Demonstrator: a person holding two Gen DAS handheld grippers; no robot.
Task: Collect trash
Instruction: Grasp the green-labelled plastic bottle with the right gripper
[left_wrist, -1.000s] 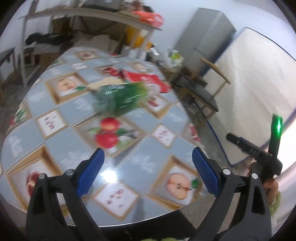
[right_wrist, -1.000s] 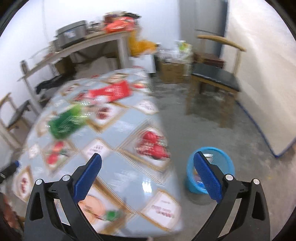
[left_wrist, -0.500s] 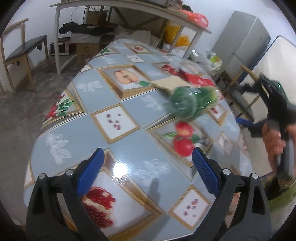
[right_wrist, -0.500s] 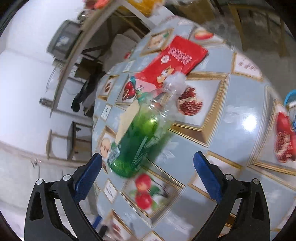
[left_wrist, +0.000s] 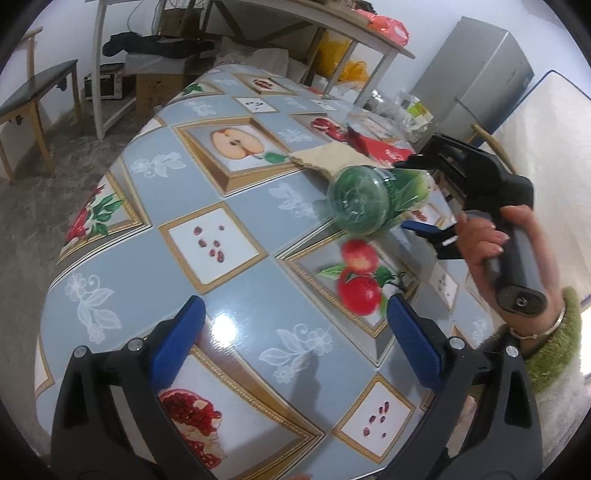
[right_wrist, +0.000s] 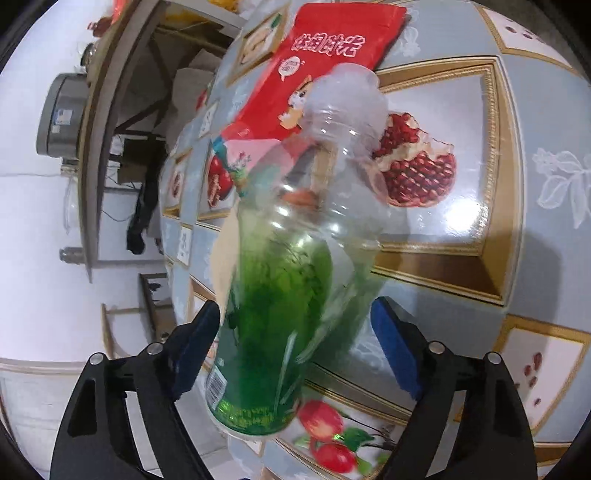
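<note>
A clear plastic bottle with a green label (right_wrist: 280, 295) lies on the fruit-patterned tablecloth (right_wrist: 461, 206), its neck pointing away from me. My right gripper (right_wrist: 295, 343) straddles its lower body and its jaws are closing; a thin gap still shows at the right pad (right_wrist: 391, 354). In the left wrist view, the bottle (left_wrist: 362, 199) lies with its base toward the camera, and a hand holds the right gripper (left_wrist: 421, 192) around it. My left gripper (left_wrist: 295, 332) hangs open and empty over the near table (left_wrist: 229, 236). A red snack packet (right_wrist: 332, 62) and a brown paper scrap (left_wrist: 328, 157) lie behind the bottle.
A pink wrapper (right_wrist: 243, 158) lies beside the red packet. A wooden bench (left_wrist: 33, 92) stands on the floor at left, and a cluttered shelf table (left_wrist: 258, 22) stands beyond the table. A grey fridge (left_wrist: 476, 70) and a leaning mattress (left_wrist: 546, 147) are at the right.
My right gripper has come down and forward onto the bottle, which now sits between narrower jaws. The left gripper swung left a second ago and has hardly moved since.
</note>
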